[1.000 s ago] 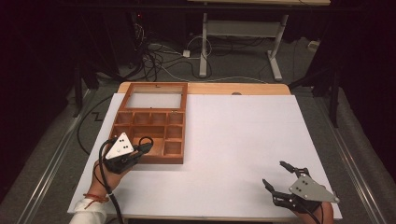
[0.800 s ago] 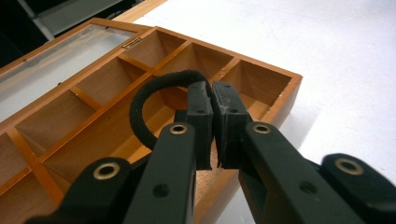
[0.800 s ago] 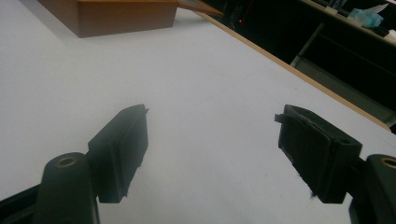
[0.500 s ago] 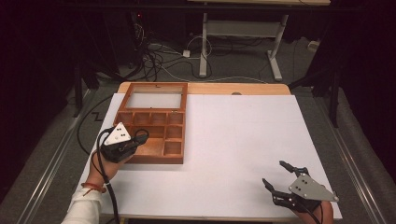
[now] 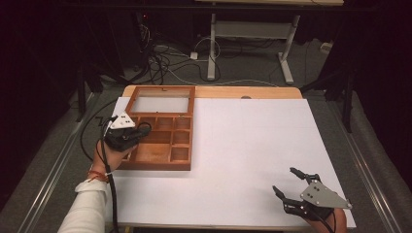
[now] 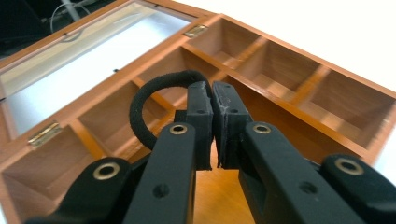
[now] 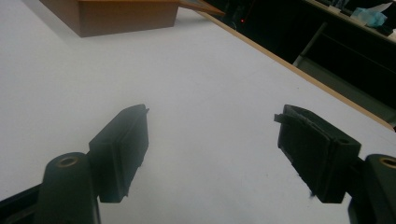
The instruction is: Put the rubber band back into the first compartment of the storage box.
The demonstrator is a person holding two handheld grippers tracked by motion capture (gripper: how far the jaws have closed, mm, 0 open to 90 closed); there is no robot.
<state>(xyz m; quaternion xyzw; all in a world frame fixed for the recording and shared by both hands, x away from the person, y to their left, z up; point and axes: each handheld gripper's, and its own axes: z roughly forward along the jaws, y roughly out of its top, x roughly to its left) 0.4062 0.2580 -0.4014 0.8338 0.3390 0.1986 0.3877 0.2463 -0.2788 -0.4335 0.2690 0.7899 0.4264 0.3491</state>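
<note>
While my left gripper (image 6: 212, 91) clamps a black elastic hair-tie loop (image 6: 154, 100) above the compartmented brown wooden box (image 5: 180, 167), my right gripper (image 7: 212, 154), jaws apart and just closing on nothing, rests over the white table sheet (image 5: 252, 145).

White table cover (image 5: 252, 145), cables (image 5: 160, 58) on floor behind

A wooden table (image 5: 272, 92) with a pale wood edge showing along its far side carries a large white sheet (image 5: 252, 150) that covers nearly all of its top. On the sheet, at the far left, lies an open wooden compartment box (image 5: 167, 162). Its glazed lid (image 5: 159, 104) is folded back flat toward the far edge. The rest of the sheet, centre and right, is bare white.
</note>
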